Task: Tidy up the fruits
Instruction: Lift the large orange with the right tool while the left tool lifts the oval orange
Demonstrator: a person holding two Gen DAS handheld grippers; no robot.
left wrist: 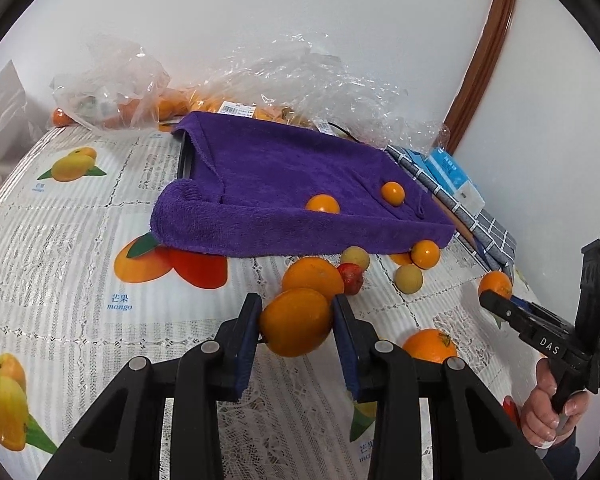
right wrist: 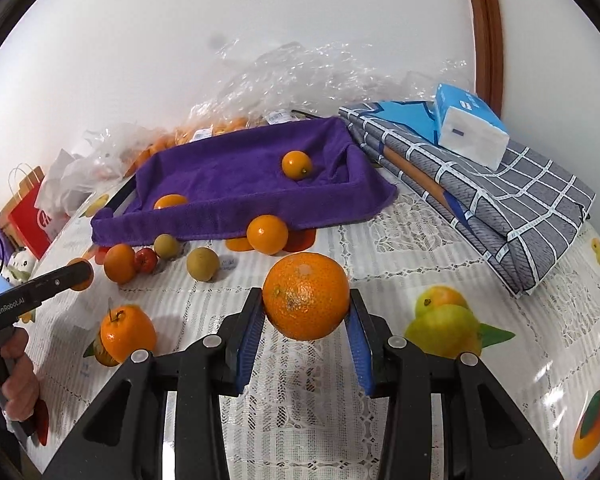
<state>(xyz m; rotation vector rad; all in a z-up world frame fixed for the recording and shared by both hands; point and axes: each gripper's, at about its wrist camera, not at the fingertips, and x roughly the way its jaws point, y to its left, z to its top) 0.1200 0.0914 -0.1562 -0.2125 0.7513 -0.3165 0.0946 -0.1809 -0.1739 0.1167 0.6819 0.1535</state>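
Note:
My left gripper (left wrist: 296, 320) is shut on a smooth orange (left wrist: 296, 322) and holds it above the table. My right gripper (right wrist: 306, 308) is shut on a large dimpled orange (right wrist: 306, 296). A tray lined with a purple towel (left wrist: 284, 176) holds two small oranges (left wrist: 323, 204) (left wrist: 393, 193); the tray also shows in the right wrist view (right wrist: 240, 168). Loose on the tablecloth before the tray lie an orange (left wrist: 312, 274), a small red fruit (left wrist: 350, 278), two yellow-green fruits (left wrist: 408, 278), a small orange (left wrist: 425, 253) and a stemmed orange (right wrist: 126, 334).
Clear plastic bags with more oranges (left wrist: 112, 84) lie against the wall behind the tray. A folded grey checked cloth (right wrist: 500, 200) with a tissue pack (right wrist: 470, 126) lies at the right. A red paper bag (right wrist: 28, 208) stands off the left edge.

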